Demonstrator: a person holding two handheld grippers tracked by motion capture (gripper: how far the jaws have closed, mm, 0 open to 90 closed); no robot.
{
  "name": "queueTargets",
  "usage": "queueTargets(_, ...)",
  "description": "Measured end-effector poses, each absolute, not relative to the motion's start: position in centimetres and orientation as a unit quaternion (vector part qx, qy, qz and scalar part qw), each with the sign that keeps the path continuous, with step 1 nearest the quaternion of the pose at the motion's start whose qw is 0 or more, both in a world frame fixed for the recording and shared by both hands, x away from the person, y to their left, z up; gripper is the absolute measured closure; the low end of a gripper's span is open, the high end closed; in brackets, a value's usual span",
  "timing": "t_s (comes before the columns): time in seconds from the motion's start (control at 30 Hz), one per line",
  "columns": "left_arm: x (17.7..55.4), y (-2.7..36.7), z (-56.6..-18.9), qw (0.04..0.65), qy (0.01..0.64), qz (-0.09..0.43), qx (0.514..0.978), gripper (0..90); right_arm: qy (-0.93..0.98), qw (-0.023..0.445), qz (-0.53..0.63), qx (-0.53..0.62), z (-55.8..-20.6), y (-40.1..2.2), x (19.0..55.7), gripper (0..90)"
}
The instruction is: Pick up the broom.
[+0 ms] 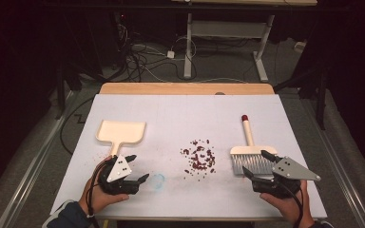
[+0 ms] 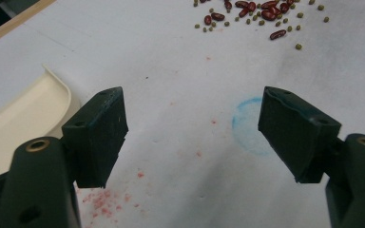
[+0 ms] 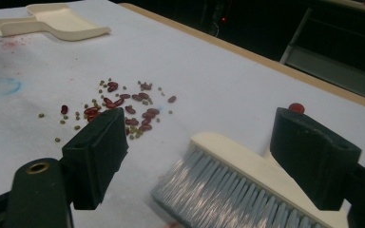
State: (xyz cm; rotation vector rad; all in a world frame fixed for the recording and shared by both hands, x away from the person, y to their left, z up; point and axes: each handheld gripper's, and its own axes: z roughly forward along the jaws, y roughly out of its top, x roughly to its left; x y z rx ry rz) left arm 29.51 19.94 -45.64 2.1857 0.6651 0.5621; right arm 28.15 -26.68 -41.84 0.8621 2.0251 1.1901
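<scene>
A cream dustpan (image 1: 121, 133) lies on the left of the white table, its handle pointing toward the near edge. My left gripper (image 1: 138, 167) stands open just in front of that handle; in the left gripper view the dustpan (image 2: 24, 118) is beside the left jaw. A pile of red and green beans (image 1: 199, 159) is scattered mid-table. On the right lies a cream hand brush (image 1: 251, 154) with grey bristles and a red-tipped handle. My right gripper (image 1: 255, 164) is open, its jaws on either side of the bristles (image 3: 218, 192), holding nothing.
A blue ring mark (image 1: 158, 180) and pink stains mark the white table cover (image 1: 180, 114). A wooden edge (image 1: 185, 88) runs along the far side. Cables and a desk frame (image 1: 188, 42) are on the floor beyond.
</scene>
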Motion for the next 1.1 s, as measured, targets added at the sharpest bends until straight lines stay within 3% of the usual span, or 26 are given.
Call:
queueTargets(0.37, 29.4, 19.6, -46.0, 0.371, 0.252, 0.219, 0.866, 23.9, 0.77, 0.336, 0.417, 0.348, -41.8, -27.1, 29.0, 21.4)
queueTargets(0.63, 29.3, 19.5, -46.2, 0.365, 0.254, 0.216, 0.869, 23.8, 0.763, 0.334, 0.386, 0.397, -39.9, -27.5, 32.4, 23.0)
queueTargets(0.73, 29.4, 19.5, -46.3, 0.365, 0.259, 0.214, 0.868, 23.8, 0.763, 0.321, 0.365, 0.427, -39.2, -27.7, 34.6, 24.0)
queueTargets(0.83, 29.4, 19.4, -46.4, 0.362, 0.26, 0.213, 0.87, 23.8, 0.765, 0.274, 0.346, 0.468, -39.2, -27.7, 37.5, 24.5)
queueTargets(1.0, 29.4, 19.4, -46.5, 0.359, 0.257, 0.21, 0.872, 23.8, 0.775, 0.214, 0.268, 0.53, -41.1, -27.0, 43.5, 31.2)
queueTargets(1.1, 29.4, 19.4, -46.5, 0.358, 0.257, 0.209, 0.873, 23.8, 0.775, 0.199, 0.243, 0.549, -42.1, -26.9, 45.2, 33.8)
